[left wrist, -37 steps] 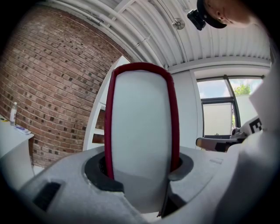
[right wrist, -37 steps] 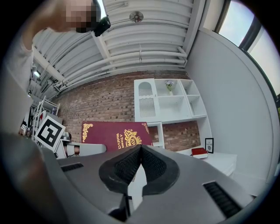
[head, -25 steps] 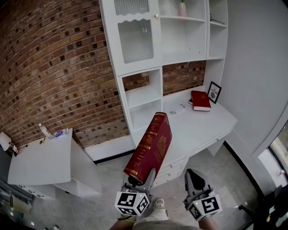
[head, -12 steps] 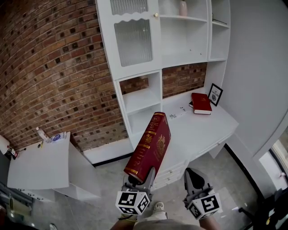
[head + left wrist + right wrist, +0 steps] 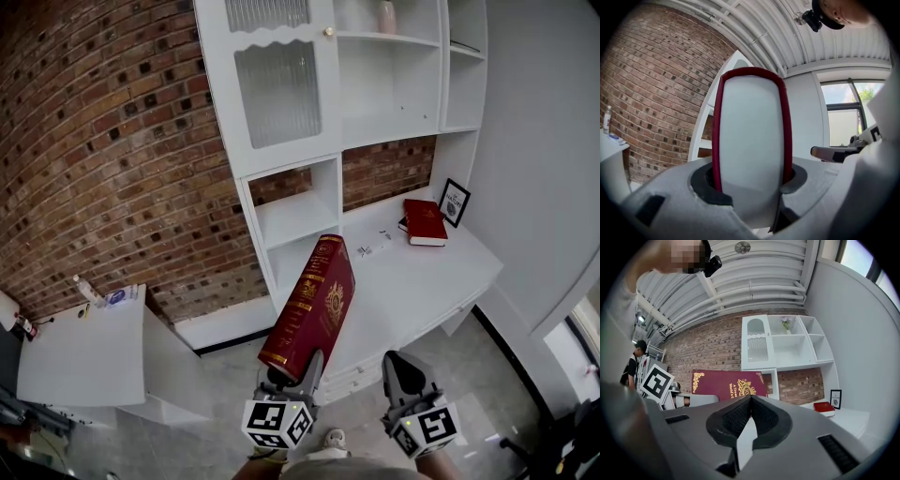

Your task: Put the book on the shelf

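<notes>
A thick dark-red book (image 5: 311, 307) with gold print stands tilted in my left gripper (image 5: 292, 367), which is shut on its lower end; in the left gripper view its white page edge (image 5: 751, 140) fills the space between the jaws. My right gripper (image 5: 405, 373) is beside it at the lower right, shut with nothing in it; in the right gripper view its pads (image 5: 740, 418) meet and the book's cover (image 5: 726, 384) shows at the left. The white shelf unit (image 5: 309, 122) stands ahead against the brick wall, with open cubbies (image 5: 295, 202) above a white desk (image 5: 412, 272).
A second red book (image 5: 427, 222) and a small framed picture (image 5: 455, 202) lie on the desk at the right. A low white cabinet (image 5: 84, 342) with bottles stands at the left. Grey wall closes the right side; grey floor lies below.
Both grippers and the held book have moved closer to the shelf unit, which now looms larger. The grip on the book is unchanged.
</notes>
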### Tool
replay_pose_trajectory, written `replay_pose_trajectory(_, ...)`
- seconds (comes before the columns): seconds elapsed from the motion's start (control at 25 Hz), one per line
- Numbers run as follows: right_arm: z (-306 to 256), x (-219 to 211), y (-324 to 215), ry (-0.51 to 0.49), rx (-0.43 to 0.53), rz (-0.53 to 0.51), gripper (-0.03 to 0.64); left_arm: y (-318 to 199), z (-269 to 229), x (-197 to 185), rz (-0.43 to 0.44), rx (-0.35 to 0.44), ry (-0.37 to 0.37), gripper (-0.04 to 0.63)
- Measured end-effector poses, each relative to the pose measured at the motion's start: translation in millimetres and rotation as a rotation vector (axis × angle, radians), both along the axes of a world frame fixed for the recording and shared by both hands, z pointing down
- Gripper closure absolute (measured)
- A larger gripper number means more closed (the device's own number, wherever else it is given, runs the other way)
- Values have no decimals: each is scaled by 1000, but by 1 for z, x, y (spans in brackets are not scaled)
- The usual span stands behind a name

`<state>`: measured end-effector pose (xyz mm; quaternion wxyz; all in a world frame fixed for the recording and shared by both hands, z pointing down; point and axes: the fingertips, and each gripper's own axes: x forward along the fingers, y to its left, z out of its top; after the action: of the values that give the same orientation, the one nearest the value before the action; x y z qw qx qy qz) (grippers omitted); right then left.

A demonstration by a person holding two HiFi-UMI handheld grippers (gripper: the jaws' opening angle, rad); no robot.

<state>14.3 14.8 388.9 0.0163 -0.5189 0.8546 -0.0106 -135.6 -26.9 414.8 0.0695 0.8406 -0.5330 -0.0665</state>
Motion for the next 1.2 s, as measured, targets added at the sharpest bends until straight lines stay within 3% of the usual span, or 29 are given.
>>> replay_pose_trajectory(1.2, 6, -23, -102, 1, -17, -12, 611, -103, 2, -23, -19, -2, 5, 365)
